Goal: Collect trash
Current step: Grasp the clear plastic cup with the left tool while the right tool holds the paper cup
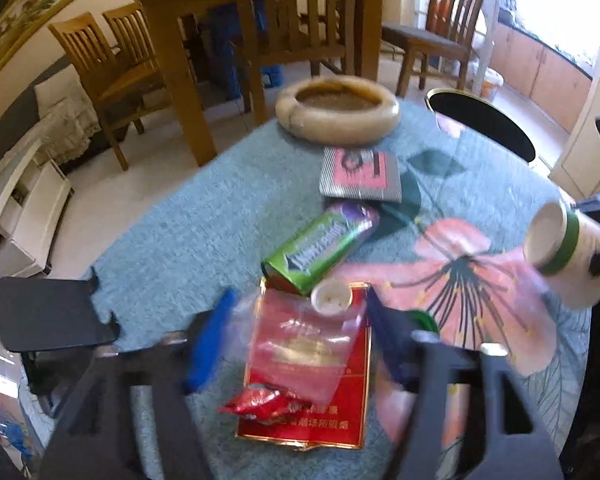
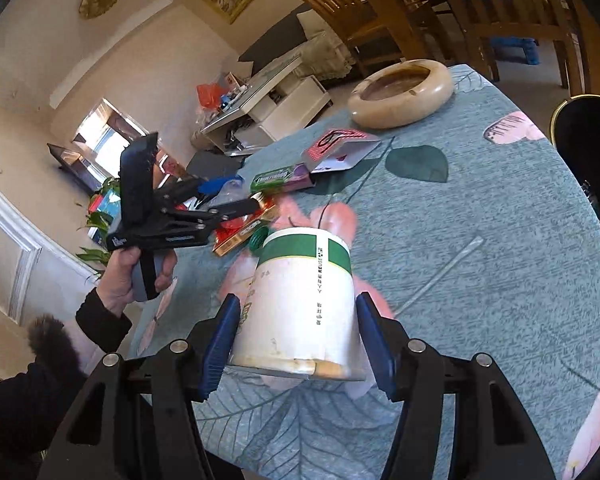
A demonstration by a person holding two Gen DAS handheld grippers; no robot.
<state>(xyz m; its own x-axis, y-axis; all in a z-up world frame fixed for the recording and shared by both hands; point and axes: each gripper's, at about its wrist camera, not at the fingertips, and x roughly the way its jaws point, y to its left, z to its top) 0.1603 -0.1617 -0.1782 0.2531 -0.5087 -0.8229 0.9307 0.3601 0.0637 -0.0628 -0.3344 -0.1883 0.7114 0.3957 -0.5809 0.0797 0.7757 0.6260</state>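
Left gripper [image 1: 296,344]: fingers spread on either side of a clear plastic bag [image 1: 300,344] lying on a red flat packet [image 1: 304,380]. The view is motion-blurred, so I cannot tell whether the pads touch the bag; nothing looks pinched. A crumpled red wrapper [image 1: 256,402] sits at the packet's near left edge, a small white cap [image 1: 331,298] at its far edge, and a green gum pack [image 1: 320,246] just beyond that. A green lid [image 2: 258,240] beside the packet is mostly hidden.

Farther back on the flowered tablecloth [image 1: 180,208]: a patterned card box [image 1: 360,176], then a stone ashtray [image 1: 338,106].

Right gripper [image 2: 296,340]: blue pads clamp a white paper cup with a green band [image 2: 300,300], tipped on its side, mouth pointing away; its base is partly cut off by the fingers. To its right, a clear straw [image 2: 440,276] lies on the cloth, faint. A black bin [image 2: 588,152] stands at the table's right edge, cropped.
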